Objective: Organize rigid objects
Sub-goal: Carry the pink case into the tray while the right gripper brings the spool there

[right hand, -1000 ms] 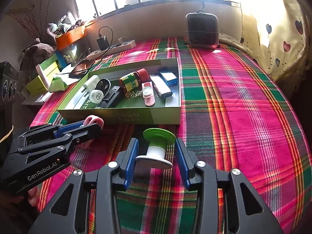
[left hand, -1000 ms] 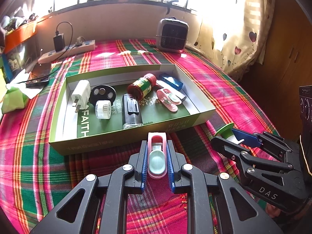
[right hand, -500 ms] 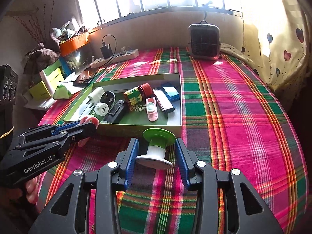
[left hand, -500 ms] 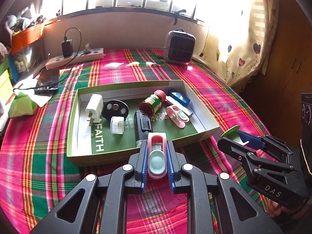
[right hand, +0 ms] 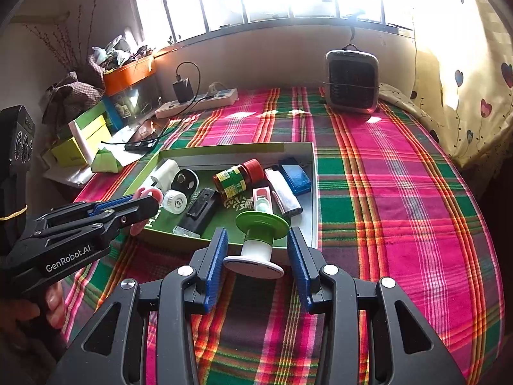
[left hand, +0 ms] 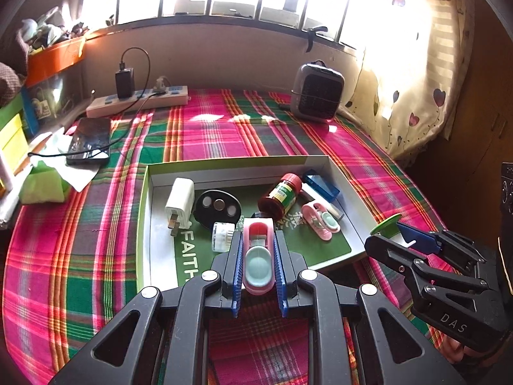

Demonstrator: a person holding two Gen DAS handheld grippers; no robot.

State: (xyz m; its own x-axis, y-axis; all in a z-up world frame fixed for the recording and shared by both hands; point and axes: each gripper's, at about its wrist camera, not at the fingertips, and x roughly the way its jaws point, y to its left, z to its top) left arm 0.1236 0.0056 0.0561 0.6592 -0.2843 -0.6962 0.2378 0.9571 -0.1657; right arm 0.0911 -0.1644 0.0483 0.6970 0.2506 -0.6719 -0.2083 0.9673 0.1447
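Pinching a pink clip [left hand: 258, 261] between its blue pads, the left hand-held gripper [left hand: 258, 276] is nearly pressed together, with only the clip's width between the fingers. The clip's long axis runs straight along the fingers, its pink end pointing forward toward the far edge of the tray [left hand: 146, 224] and its pale green oval pad facing up. It hangs over the tray's near edge, above the green floor.

The right hand-held gripper [right hand: 258, 253] is spread wider and pinches a spool [right hand: 256, 243] by its white base disc. The spool's axis tilts up and forward, its green flange at the far end and its white disc nearest the camera. It sits over the tray's near right corner.

The tray lies on a plaid-covered bench [right hand: 400, 192] and holds a white plug [left hand: 180, 203], a black oval disc [left hand: 218, 208], a small white cap [left hand: 222, 236], a red-lidded jar [left hand: 280, 195] lying on its side, a second pink clip [left hand: 320, 219], a blue case [left hand: 320, 185] and, in the right wrist view, a black block [right hand: 200, 208] and a silver lighter [right hand: 282, 194].

Toward the bench's far edge stand a small heater [left hand: 317, 93] and a power strip [left hand: 138, 101], with a phone [left hand: 89, 141] near the left edge.
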